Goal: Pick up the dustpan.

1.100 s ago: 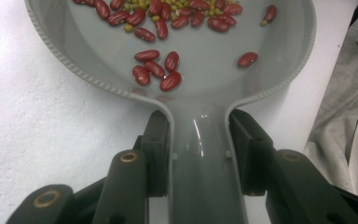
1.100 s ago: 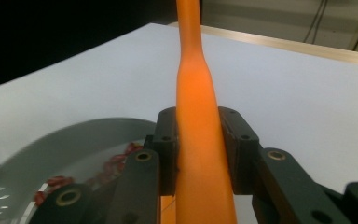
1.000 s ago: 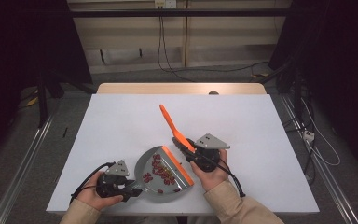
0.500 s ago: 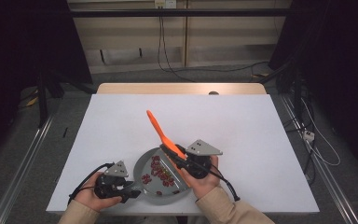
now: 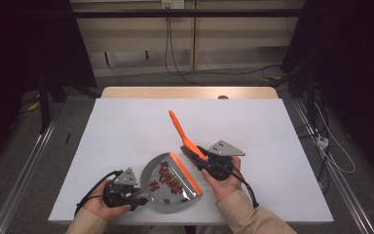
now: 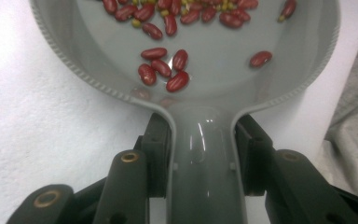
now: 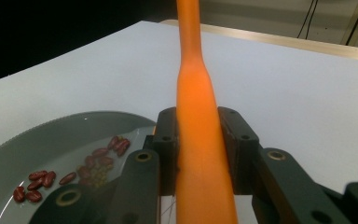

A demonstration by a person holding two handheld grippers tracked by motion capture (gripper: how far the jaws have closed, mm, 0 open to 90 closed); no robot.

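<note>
High view: white table [image 5: 126,126] in dark room; left gripper [image 5: 121,191] pinches dustpan [image 5: 175,183], right gripper [image 5: 209,163] brush [image 5: 182,134].

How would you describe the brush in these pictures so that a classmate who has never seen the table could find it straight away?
Start at the white table and look to its near edge, where a grey dustpan holds red beans. Just right of the pan, the right gripper clamps the brush. It is the one all-orange thing, its long handle slanting up and away over the table.
</note>
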